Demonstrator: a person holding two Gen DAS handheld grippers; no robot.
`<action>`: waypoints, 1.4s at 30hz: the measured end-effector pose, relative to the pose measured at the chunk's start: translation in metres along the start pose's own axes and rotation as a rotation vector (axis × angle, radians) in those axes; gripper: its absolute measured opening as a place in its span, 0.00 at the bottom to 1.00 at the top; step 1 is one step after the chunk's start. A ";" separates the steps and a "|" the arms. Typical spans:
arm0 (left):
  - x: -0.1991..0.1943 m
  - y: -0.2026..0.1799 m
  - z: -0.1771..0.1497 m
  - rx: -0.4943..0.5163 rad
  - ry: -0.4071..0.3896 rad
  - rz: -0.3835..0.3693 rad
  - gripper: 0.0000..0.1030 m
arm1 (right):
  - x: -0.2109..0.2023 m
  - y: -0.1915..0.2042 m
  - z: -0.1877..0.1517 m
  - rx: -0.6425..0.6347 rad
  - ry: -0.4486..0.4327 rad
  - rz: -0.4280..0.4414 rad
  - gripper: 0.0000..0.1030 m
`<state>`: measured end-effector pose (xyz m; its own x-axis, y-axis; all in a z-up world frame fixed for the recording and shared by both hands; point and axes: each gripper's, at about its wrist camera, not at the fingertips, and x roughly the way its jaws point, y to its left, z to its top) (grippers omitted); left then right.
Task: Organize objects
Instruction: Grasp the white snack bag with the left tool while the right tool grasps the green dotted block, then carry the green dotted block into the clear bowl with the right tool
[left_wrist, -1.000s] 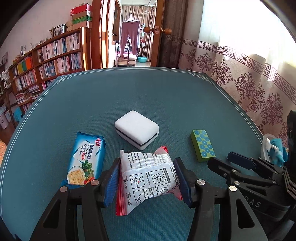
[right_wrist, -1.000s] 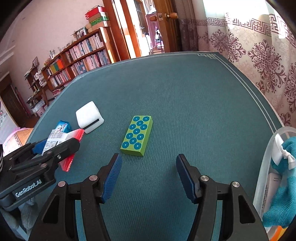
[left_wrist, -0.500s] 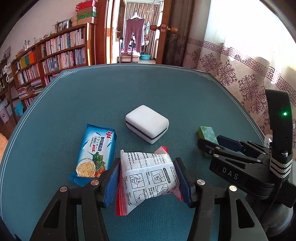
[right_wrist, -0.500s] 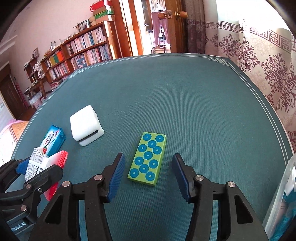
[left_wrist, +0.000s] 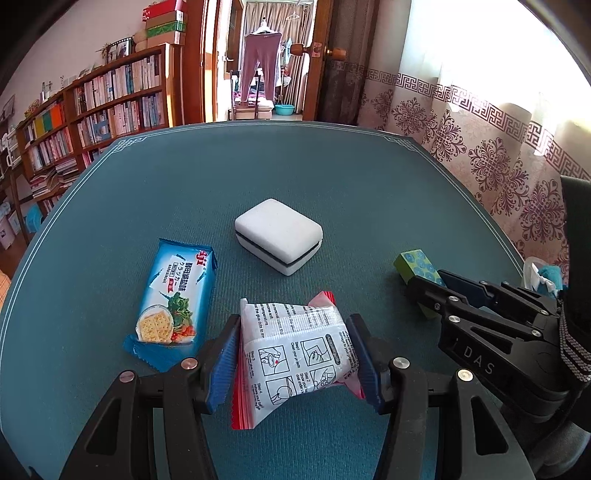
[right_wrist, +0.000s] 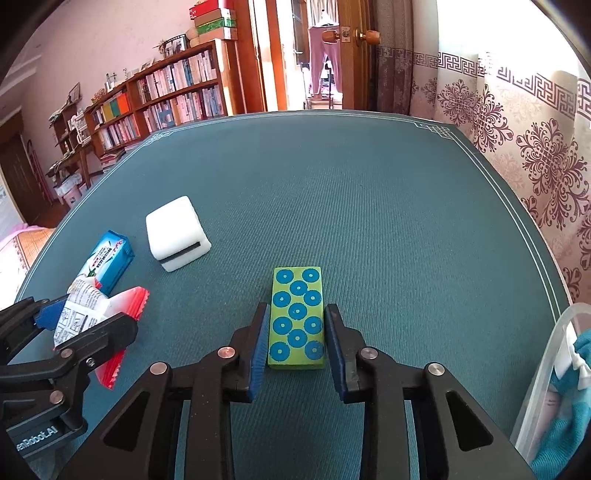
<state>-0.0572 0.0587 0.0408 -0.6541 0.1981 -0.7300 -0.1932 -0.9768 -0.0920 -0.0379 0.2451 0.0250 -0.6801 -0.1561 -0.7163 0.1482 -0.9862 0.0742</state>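
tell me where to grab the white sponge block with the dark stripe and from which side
Grip the white sponge block across its two long side faces, coming down from above at a slant. It lies flat with nothing touching it, the faces are parallel, and the pads would span the dark stripe, so both layers get clamped together.

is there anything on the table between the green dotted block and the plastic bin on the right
Nothing visible. The right gripper is shut on the green dotted block, and only bare teal tabletop lies between it and the clear plastic bin at the right edge. The other items lie to the left.
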 end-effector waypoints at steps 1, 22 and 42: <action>0.000 -0.001 -0.001 0.004 0.001 -0.002 0.58 | -0.004 -0.001 -0.001 0.004 -0.007 0.006 0.30; -0.014 -0.028 -0.007 0.052 -0.003 -0.058 0.58 | -0.109 -0.039 -0.039 0.083 -0.135 0.008 0.30; -0.020 -0.057 -0.014 0.110 -0.001 -0.101 0.58 | -0.152 -0.144 -0.056 0.290 -0.221 -0.271 0.30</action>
<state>-0.0228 0.1095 0.0510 -0.6280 0.2948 -0.7202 -0.3369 -0.9372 -0.0899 0.0846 0.4144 0.0842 -0.8080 0.1326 -0.5741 -0.2419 -0.9631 0.1180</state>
